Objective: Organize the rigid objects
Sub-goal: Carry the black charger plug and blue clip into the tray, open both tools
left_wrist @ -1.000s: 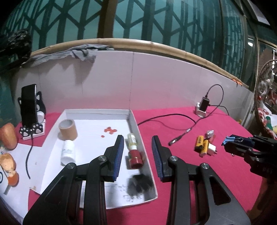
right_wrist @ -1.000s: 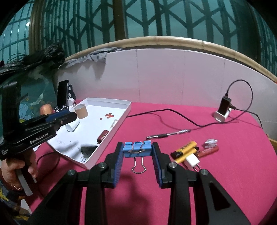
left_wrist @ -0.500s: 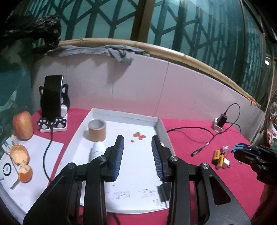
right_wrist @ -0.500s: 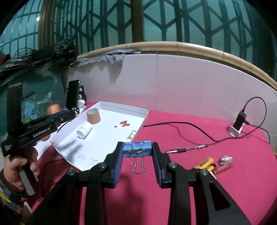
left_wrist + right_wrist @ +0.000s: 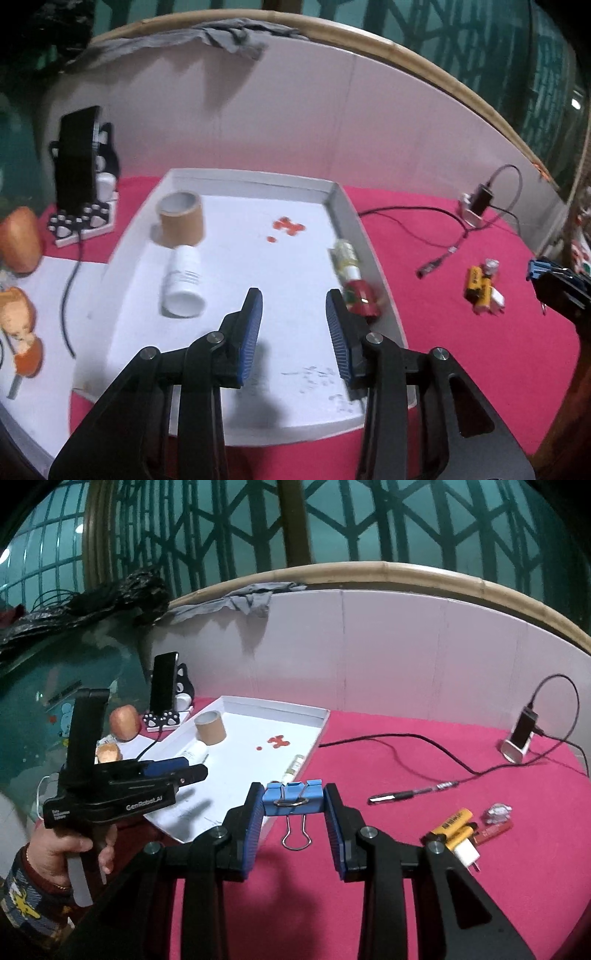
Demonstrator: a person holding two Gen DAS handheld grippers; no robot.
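Note:
My left gripper (image 5: 293, 295) hangs over the near part of the white tray (image 5: 343, 206); its jaws are opening and nothing is between them. In the tray lie a brown tape core (image 5: 181, 219), a white bottle (image 5: 183, 280) on its side, a small red-capped bottle (image 5: 354, 280) by the right wall and some red bits (image 5: 288, 225). My right gripper (image 5: 293, 790) is shut on a blue binder clip (image 5: 293, 798) above the red cloth, just right of the tray's (image 5: 273, 705) near corner. A hand holds the left gripper (image 5: 192, 771) there.
On the red cloth to the right lie a pen (image 5: 413, 794), yellow lighters (image 5: 450, 823), a white plug (image 5: 467, 853) and a cabled device (image 5: 521, 731). Left of the tray stand a phone on a cat-shaped holder (image 5: 77, 166) and an apple (image 5: 18, 240). A white wall closes off the back.
My left gripper has swung left, forward and lower over the tray's middle. The right gripper shifted a little sideways early on, still gripping the blue clip.

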